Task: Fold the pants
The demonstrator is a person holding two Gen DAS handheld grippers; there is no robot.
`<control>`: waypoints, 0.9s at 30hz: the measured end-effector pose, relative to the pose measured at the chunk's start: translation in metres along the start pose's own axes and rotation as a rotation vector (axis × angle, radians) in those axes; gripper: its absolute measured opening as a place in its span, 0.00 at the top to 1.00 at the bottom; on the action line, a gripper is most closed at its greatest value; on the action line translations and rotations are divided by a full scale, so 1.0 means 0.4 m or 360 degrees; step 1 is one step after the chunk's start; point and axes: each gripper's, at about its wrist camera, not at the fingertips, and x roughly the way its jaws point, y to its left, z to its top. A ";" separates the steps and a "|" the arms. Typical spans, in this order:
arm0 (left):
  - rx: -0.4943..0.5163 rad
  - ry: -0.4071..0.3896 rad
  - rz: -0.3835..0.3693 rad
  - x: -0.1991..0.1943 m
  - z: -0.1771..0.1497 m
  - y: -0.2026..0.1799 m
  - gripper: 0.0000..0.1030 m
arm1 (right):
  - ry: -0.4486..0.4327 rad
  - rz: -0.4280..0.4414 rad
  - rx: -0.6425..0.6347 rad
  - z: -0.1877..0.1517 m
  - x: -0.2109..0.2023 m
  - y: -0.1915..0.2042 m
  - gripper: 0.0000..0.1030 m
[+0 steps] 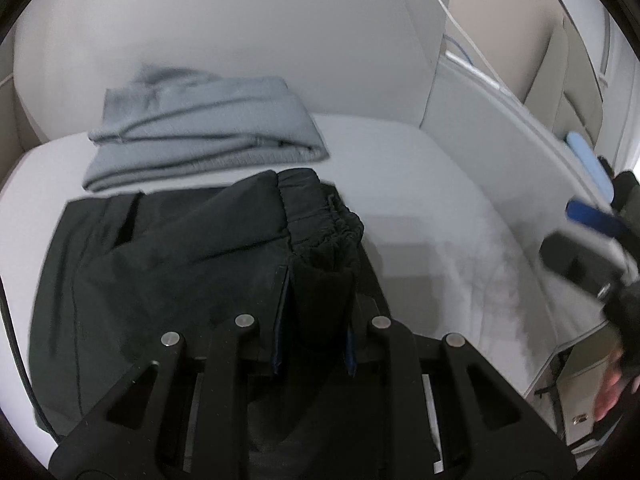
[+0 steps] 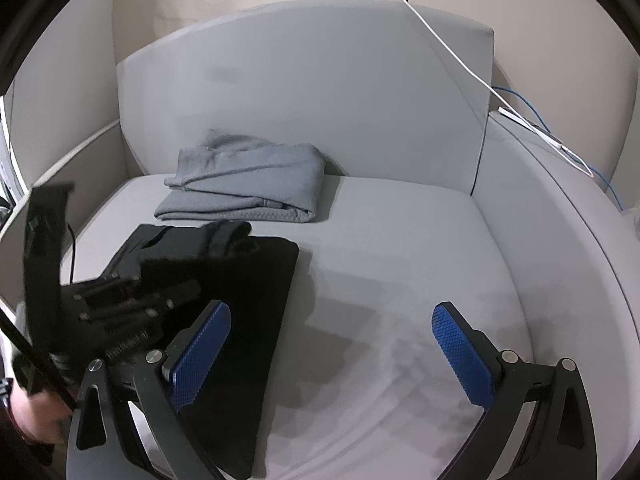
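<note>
My left gripper [image 1: 314, 320] pinches a fold of the black pants [image 1: 168, 264] near the waistband, holding it over the rest lying flat on the grey seat [image 2: 400, 248]. My right gripper [image 2: 332, 356] hangs spread and empty, the pants at its nine o'clock and a folded grey garment [image 2: 248, 184] at eleven.
</note>
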 end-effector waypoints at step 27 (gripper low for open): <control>0.0515 0.0347 0.0566 -0.098 -0.033 -0.005 0.19 | 0.0065 -0.0085 -0.0107 -0.021 0.037 0.015 0.00</control>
